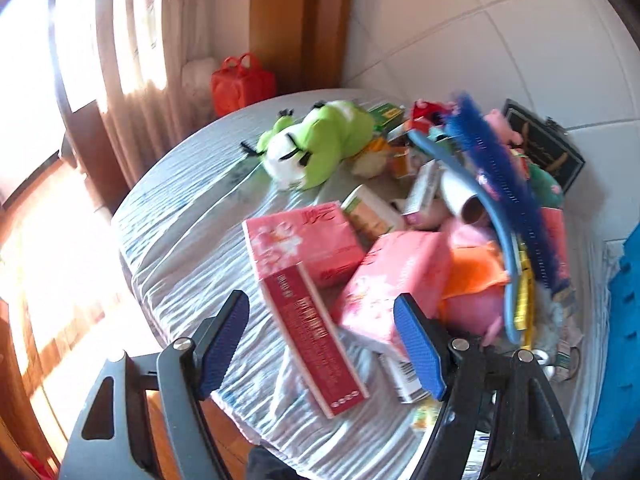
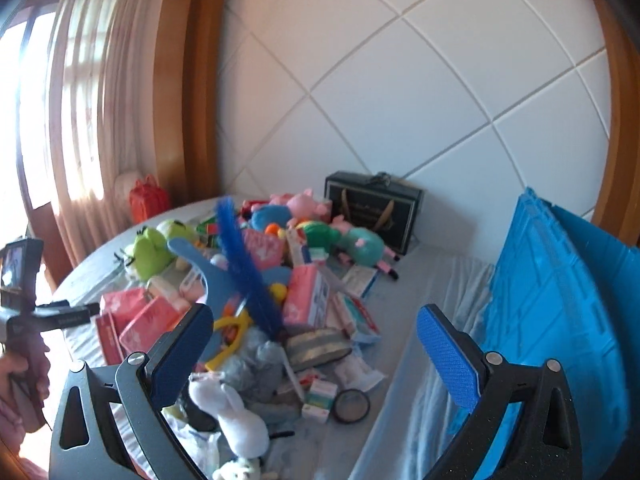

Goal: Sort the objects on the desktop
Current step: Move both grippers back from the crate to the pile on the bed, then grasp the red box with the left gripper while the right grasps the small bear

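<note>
Both tongs spread wide, empty: left tongs (image 1: 328, 344), right tongs (image 2: 320, 356); pile (image 2: 296, 280) blurred (labels unreadable)

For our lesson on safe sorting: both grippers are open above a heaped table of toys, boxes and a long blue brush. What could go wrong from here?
1. The long blue brush leans across the pile; lifting things under it might tip it off.
2. The red box overhangs the table edge below the left gripper; a nudge could drop it.
3. The right gripper may catch several small items at once.
</note>
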`<state>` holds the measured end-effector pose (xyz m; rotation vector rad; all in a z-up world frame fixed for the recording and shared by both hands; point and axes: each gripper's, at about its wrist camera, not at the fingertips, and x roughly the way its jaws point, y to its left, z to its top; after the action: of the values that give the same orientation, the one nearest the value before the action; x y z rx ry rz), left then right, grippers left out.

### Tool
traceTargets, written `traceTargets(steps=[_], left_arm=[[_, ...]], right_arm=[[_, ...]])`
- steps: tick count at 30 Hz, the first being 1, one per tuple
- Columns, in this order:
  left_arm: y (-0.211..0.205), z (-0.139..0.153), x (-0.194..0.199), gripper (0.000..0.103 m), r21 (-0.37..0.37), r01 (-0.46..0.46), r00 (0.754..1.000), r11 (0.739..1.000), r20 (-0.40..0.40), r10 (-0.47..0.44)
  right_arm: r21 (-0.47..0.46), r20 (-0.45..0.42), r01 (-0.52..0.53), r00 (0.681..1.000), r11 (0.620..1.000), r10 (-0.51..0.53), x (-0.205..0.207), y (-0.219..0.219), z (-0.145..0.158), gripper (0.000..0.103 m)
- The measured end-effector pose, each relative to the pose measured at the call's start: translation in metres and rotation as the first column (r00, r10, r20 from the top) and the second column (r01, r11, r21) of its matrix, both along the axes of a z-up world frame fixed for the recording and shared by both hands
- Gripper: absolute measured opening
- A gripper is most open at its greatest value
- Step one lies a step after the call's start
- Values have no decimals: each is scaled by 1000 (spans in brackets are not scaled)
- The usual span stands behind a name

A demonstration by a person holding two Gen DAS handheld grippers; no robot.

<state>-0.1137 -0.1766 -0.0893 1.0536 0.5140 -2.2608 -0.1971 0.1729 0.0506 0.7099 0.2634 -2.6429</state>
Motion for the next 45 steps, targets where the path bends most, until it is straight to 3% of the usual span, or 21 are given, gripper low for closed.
traceTargets(steps=[5,9,13,15,18,20,24,29,32,34,37,42,44,45], left_arm=[[-27,-49,11,74,142,-69,997,987,48,63],[-15,-64,-1,74,83,-35,994,996,103,26],[-7,-83,-15,74,116,-4,991,993,131,-11],[-6,-88,-23,74,121,-4,994,993,109,-9],[-5,-102,-38,74,114,9,986,993,165,-28],[-2,-112,-44,67,129,37,979,991,195,-62],[8,-110,-37,56,89,91,973,992,207,-108],[20,-98,-23,53,30,143,964,989,222,-146],[25,-88,-19,53,4,171,962,985,217,-168],[27,-85,-20,53,-15,182,960,983,218,-174],[27,-82,-19,52,-16,181,961,983,215,-173],[29,-69,-15,50,-46,182,967,982,190,-170],[30,-60,-16,49,-60,185,970,981,170,-173],[31,-55,-17,48,-70,190,971,979,160,-177]], right_arm=[[84,180,4,983,996,-20,-13,-6,-68,103],[129,287,20,956,992,-56,-14,1,-108,103],[173,362,32,928,984,-94,-14,11,-133,103],[188,389,33,915,982,-106,-13,15,-142,103],[195,420,23,901,981,-105,-10,18,-151,103],[191,448,9,889,982,-95,-8,20,-158,103],[188,505,-21,860,982,-78,-4,22,-172,103],[182,572,-88,819,979,-33,2,17,-189,103],[188,579,-133,815,973,-1,8,9,-194,103],[182,588,-169,808,969,31,11,2,-197,90],[178,600,-213,797,961,66,13,-10,-203,78],[151,620,-261,776,953,114,12,-25,-216,70],[130,636,-276,760,952,134,11,-29,-222,61],[117,646,-286,749,951,145,11,-32,-225,52]])
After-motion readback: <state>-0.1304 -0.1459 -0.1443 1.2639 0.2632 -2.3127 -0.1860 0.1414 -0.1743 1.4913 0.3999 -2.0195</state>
